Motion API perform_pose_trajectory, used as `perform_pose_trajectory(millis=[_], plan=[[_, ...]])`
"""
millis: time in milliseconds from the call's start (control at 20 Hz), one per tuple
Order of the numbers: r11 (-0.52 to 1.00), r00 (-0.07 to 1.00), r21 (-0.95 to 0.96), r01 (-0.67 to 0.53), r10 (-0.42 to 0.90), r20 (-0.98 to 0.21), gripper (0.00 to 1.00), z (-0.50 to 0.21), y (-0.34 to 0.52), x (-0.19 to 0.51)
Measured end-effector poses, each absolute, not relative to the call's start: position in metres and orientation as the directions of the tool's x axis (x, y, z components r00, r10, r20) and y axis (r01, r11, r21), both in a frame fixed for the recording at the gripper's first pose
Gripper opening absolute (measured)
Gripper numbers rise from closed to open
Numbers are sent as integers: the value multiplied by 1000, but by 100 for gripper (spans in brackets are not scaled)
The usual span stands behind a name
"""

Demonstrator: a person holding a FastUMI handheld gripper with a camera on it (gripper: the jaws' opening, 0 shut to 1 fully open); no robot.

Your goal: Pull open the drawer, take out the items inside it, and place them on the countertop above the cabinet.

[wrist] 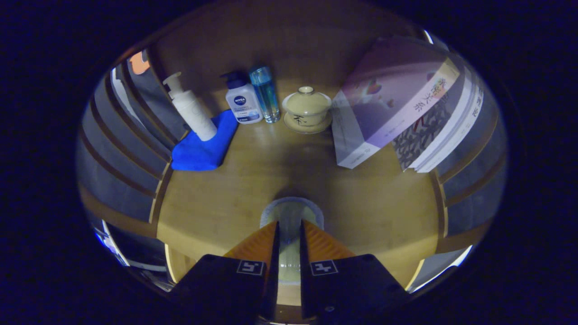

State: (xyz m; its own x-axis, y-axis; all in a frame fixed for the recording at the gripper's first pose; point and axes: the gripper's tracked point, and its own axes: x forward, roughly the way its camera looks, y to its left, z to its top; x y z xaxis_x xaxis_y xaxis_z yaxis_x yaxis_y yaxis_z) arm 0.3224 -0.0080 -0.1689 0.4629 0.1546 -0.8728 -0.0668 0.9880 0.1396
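The tool (289, 228), fingers nearly together, clamps a clear cup (291, 212) over the tabletop (375, 203); beyond it stand bottles (244, 101), a lidded bowl (307, 108) and books (393, 104).

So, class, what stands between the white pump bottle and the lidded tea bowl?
In the gripper view, two bottles side by side: a white bottle with a dark pump and a clear blue bottle. The jaws grip a pale cup.
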Motion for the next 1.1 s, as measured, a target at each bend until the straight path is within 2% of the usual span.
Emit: perform_pose_trajectory(millis=[50, 200, 250, 400, 550, 950, 1100], plan=[[984, 471, 161, -73, 176, -864, 26, -168, -6, 321], [987, 542, 153, -41, 150, -827, 66, -158, -15, 328], [986, 562, 165, -27, 151, -814, 65, -154, -17, 328], [970, 622, 242, -7, 194, -759, 74, -138, -17, 318], [965, 728, 263, -14, 190, -659, 83, -123, -30, 305], [986, 893, 154, -69, 130, -431, 83, -99, -46, 230], [987, 937, 136, -85, 126, -325, 97, -79, -45, 191]])
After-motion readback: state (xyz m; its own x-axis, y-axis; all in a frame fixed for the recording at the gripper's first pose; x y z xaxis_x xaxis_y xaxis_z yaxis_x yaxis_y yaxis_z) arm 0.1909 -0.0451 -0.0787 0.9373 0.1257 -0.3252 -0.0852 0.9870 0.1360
